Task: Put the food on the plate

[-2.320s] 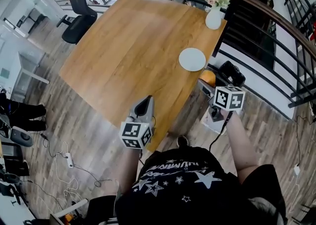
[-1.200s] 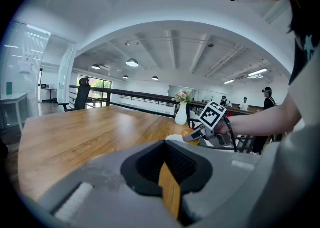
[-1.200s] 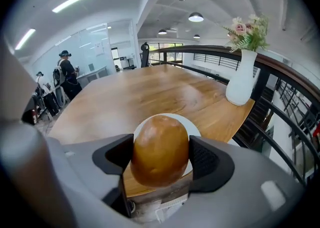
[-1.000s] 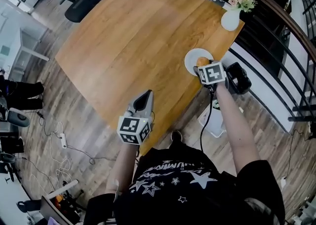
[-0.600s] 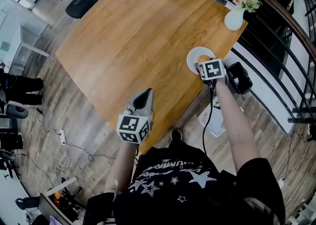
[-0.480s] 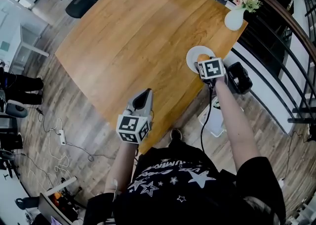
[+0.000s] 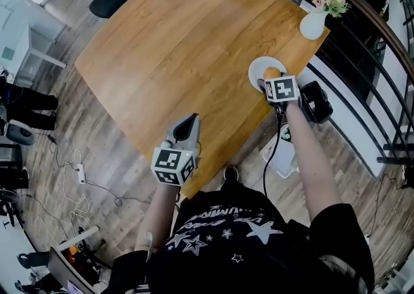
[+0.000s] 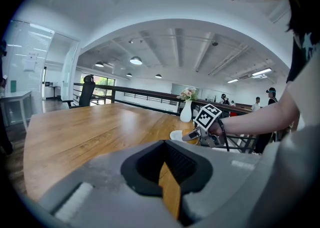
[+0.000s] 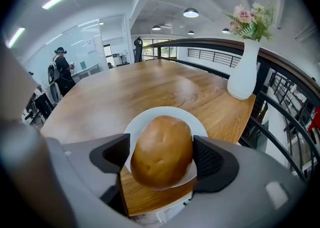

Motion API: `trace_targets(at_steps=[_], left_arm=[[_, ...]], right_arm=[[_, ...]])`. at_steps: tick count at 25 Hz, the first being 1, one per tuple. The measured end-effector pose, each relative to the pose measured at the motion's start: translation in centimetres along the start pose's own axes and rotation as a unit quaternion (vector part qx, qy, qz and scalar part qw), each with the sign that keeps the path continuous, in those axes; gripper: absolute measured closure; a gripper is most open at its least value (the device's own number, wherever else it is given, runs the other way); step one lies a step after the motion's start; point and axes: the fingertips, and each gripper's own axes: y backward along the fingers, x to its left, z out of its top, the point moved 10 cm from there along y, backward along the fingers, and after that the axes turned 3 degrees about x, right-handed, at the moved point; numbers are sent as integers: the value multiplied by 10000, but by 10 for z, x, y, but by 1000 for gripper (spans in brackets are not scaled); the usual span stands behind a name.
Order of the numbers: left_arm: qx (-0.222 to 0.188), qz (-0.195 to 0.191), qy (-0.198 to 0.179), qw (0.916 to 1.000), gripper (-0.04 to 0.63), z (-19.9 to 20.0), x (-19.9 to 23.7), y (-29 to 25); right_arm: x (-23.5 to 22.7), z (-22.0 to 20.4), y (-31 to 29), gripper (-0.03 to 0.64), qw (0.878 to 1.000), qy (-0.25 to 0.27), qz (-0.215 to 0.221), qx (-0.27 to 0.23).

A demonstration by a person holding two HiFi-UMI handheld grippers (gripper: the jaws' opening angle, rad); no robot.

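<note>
A round golden-brown piece of food [image 9: 162,151] rests over the near rim of the small white plate [image 9: 150,119] by the table's right edge. My right gripper [image 9: 161,154] straddles it and its jaws are opening: a thin strip of plate shows between the left pad and the food, while the right pad lies close against it. From the head view the food [image 7: 272,72] pokes out beyond the right gripper [image 7: 270,79] on the plate [image 7: 257,70]. My left gripper [image 7: 191,119] hovers over the table's near edge, shut and empty.
A white vase [image 7: 314,24] with flowers stands beyond the plate near the table's corner. The wooden table [image 7: 181,47] stretches away to the left. A black bag [image 7: 315,101] and a white box [image 7: 281,154] sit on the floor by the railing.
My right gripper carried the food from beside the table up over the plate and has settled there. The left gripper stayed where it was.
</note>
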Motion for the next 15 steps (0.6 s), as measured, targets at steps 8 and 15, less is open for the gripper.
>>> trace_targets(at_steps=[8,15], left_arm=[[-10,-8,-19,10000,595,-2,0,6],[-24,-34,-11,10000,595,-3,-2,10]], right_arm=[[0,-2,6,184,9997,-126,-102,-160],[-4,-10,14,164,9992,-269,-190,-208]])
